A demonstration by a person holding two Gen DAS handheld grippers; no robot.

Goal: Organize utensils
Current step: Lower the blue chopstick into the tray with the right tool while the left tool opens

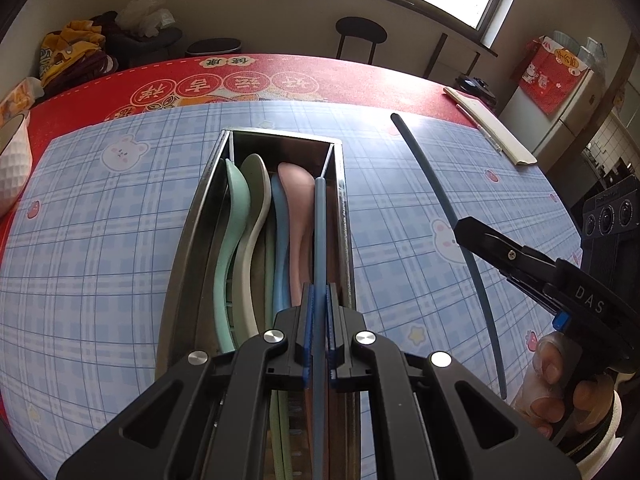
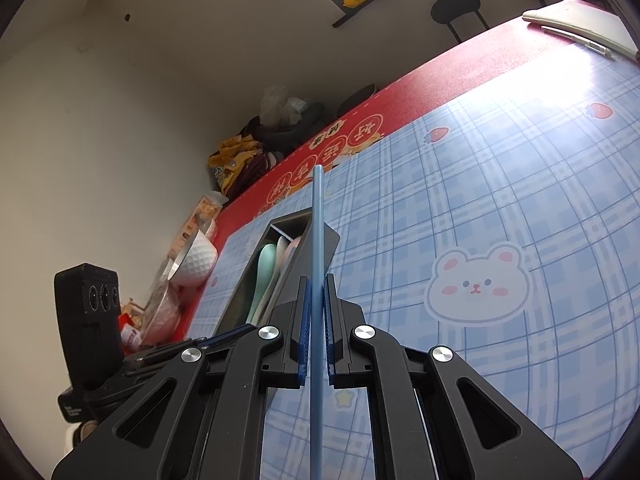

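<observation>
Each of the person's hands carries a black two-finger gripper, and each one is clamped on a blue chopstick. The left gripper (image 1: 319, 320) has its blue pads squeezed tight on one blue chopstick (image 1: 320, 240), which points down into the steel utensil box (image 1: 200, 208), along its right wall. The tip sits beside the box's thin wire divider at the far end.

Inside the box lie several spoons side by side: a mint-green spoon (image 1: 236, 216), a pale grey-green spoon (image 1: 254, 200), a blue spoon (image 1: 280, 240) and a pink spoon (image 1: 298, 216).

The right gripper (image 2: 319, 312) is likewise pinched narrow around the second blue chopstick (image 2: 318, 224), held to the right of the box above the blue plaid mat (image 1: 100, 248). From the left camera that stick (image 1: 452, 216) runs long across the mat, well apart from the box, with the right gripper (image 1: 464, 230) gripping it partway along and a hand (image 1: 556, 376) wrapped on the handle.

The mat covers a red tablecloth (image 1: 340, 72). A white dimpled bowl (image 2: 196, 260) stands at the left table edge, and a cream notebook (image 1: 492, 128) lies at the far right.
</observation>
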